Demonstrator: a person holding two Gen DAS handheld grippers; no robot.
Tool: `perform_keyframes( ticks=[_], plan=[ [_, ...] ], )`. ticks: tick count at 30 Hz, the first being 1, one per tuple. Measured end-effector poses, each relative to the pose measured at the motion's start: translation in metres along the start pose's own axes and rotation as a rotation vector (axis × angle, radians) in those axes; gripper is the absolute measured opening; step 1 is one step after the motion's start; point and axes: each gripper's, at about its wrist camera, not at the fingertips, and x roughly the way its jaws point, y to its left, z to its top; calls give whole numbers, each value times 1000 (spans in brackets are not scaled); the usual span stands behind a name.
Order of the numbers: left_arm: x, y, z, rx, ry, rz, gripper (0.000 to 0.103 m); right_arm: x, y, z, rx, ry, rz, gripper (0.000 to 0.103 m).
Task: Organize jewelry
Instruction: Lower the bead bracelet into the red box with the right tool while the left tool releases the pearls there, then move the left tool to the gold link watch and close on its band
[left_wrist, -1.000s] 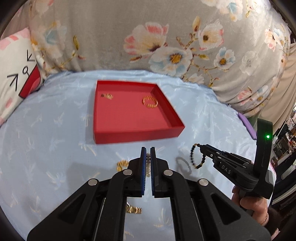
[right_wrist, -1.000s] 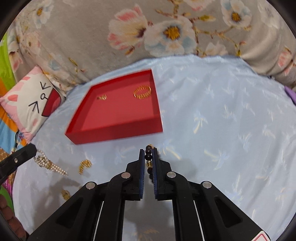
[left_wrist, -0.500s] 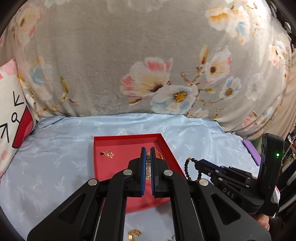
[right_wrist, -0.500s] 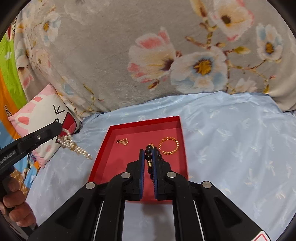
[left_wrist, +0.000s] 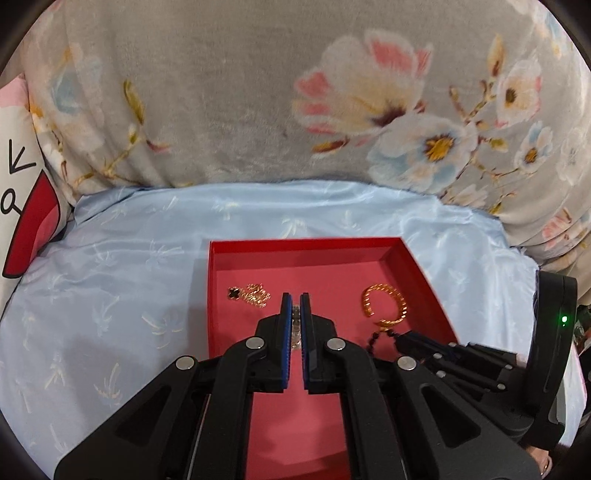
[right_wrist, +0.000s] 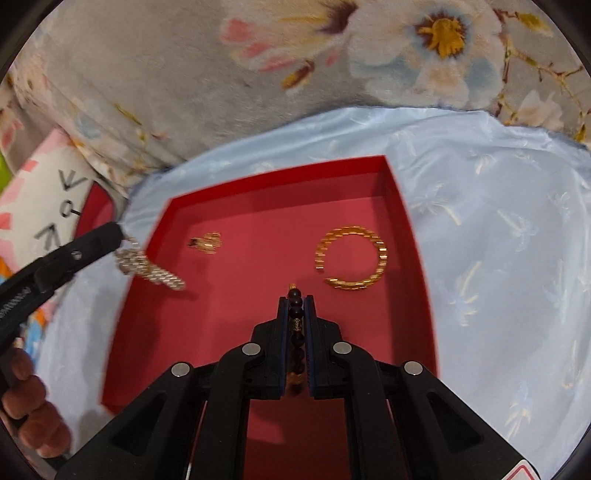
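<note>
- At nine o'clock in my left wrist view a cartoon pillow (left_wrist: 26, 206) leans against the grey flowered blanket (left_wrist: 229, 92), which fills the whole upper half.
- The pale blue sheet (left_wrist: 110, 288) spreads below it, with the red tray (left_wrist: 306, 245) lying on it at about six o'clock from the blanket's edge.
- My left gripper (left_wrist: 295, 306) is over the tray, its jaws pinched nearly together on a pearl strand (left_wrist: 295, 321) that shows as pale beads in the narrow gap.
- In my right wrist view that strand hangs from the left gripper's tip at nine o'clock, over the tray's left wall.
- A small gold charm piece (left_wrist: 253, 294) with a black clover lies on the tray floor at ten o'clock from the left fingertips.
- An open gold bangle (left_wrist: 384, 304) lies on the tray floor at three o'clock from them, well apart from the charm piece.
- My right gripper (right_wrist: 295, 306) is also above the tray, jaws clamped tight on a dark bead bracelet (right_wrist: 295, 314); its beads run up between the pads and poke out at the tip.
- From that tip the bangle sits at about one o'clock, close but not touching.
</note>
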Motion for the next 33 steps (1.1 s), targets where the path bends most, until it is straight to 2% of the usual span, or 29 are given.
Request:
perform_keyframes(
  ticks=[7, 9, 11, 17, 23, 33],
  plan=[
    [18, 8, -10, -15, 18, 75, 4, 0, -16, -4, -37, -28, -113, 10],
    [18, 10, -11, -31, 16, 83, 10, -6, -17, -5, -47, -51, -127, 11],
    [12, 12, -11, -44, 6, 87, 24, -18, -19, -5, -50, -85, -134, 13],
    [-35, 17, -20, -50, -73, 87, 38, -74, -22, -22, -24, -171, -87, 13],
    [-83, 25, -62, -103, -75, 74, 42, -120, -22, -70, -4, -179, -39, 17],
    [-123, 16, -155, -115, 24, 79, 42, -146, -13, -160, 12, -81, -38, 17]
  ],
)
